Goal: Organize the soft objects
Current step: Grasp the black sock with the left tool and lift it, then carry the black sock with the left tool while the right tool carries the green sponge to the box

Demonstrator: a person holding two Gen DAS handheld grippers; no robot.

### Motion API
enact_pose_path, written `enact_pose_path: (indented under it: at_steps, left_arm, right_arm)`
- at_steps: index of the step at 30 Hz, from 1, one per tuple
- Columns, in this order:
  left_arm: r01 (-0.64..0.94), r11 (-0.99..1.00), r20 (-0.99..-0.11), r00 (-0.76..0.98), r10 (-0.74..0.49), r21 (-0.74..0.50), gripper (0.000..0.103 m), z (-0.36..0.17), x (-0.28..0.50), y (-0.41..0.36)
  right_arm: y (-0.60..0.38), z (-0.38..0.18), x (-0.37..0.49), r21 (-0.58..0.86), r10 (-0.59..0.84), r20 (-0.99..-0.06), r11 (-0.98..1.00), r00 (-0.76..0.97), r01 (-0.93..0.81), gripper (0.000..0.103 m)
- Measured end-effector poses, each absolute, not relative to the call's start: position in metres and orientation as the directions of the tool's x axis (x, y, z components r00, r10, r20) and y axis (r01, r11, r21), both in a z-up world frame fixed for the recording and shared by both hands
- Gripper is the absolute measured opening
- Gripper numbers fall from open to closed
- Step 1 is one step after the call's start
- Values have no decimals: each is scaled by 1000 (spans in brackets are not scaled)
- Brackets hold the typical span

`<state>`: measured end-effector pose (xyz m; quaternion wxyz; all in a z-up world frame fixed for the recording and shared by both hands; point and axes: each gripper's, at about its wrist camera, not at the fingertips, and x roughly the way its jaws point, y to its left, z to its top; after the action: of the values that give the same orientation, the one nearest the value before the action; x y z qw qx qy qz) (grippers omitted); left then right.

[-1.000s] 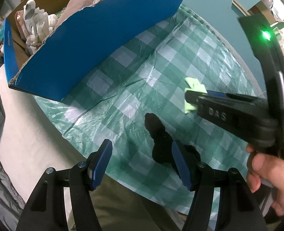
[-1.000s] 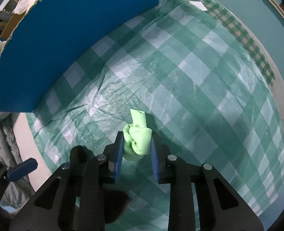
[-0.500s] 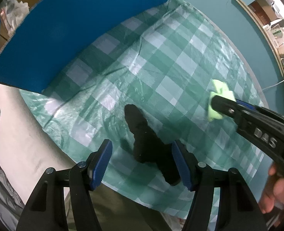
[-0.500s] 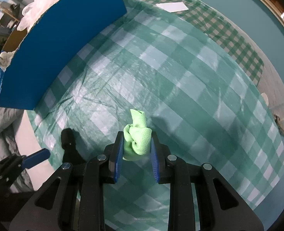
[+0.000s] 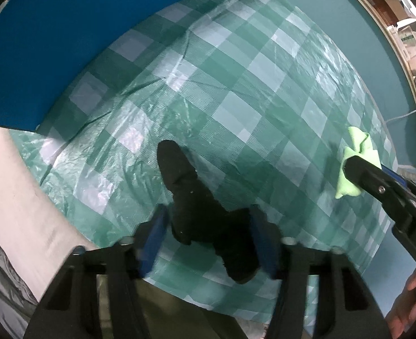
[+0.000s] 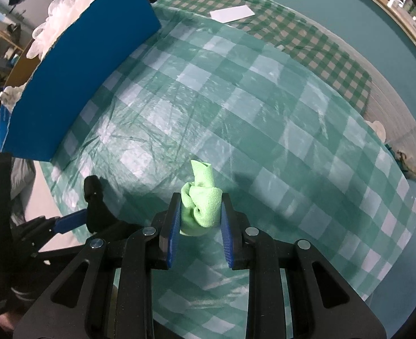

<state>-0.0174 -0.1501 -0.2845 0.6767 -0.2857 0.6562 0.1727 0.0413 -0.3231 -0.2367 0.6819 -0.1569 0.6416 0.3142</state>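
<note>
Checked cloth [image 5: 264, 90] bears one black sock [image 5: 196, 206] (one green [image 6: 201, 206] gripped)

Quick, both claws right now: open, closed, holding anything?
Left claw: has just been closing around the black sock; firm grip cannot be told.
Right claw: shut on the green cloth.

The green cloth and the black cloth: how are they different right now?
The green cloth is bright and bunched into a small wad; the black cloth is dark and stretched out long. The green cloth is pinched in the right gripper above the checked tablecloth; the black cloth lies on that tablecloth between the left gripper fingers, whose jaws have just been closing. Both look soft.
</note>
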Motion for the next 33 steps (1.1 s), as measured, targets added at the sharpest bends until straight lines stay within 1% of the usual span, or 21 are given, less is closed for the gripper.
enact_pose_path:
  at_steps: [1,7,15,24,33]
  left_arm:
    - [-604,782,-988,74,-137,-153,42,-286,-16,-153]
    - [-577,803,-989,93,-117,-149,38,-283,-17,-151]
    - [-529,835,-986,136,-92,-151,37,-263,-13,-139]
    - [-419,904,-980,198,-1,-85,37,-226,-2,-137]
    - [-278,960,-960,275,56,-24,37,-187,1,-135]
  right_arm:
    - [-325,-236,41,191,228,-973,757,-21,-625,24]
    - [-332,-230,42,193,235,-972,768,-12,-610,24]
    - [-335,-216,41,193,248,-969,775,8,-602,24]
    - [-333,-194,39,185,256,-966,784,37,-592,24]
    - [-328,-168,37,183,277,-958,796,78,-577,24]
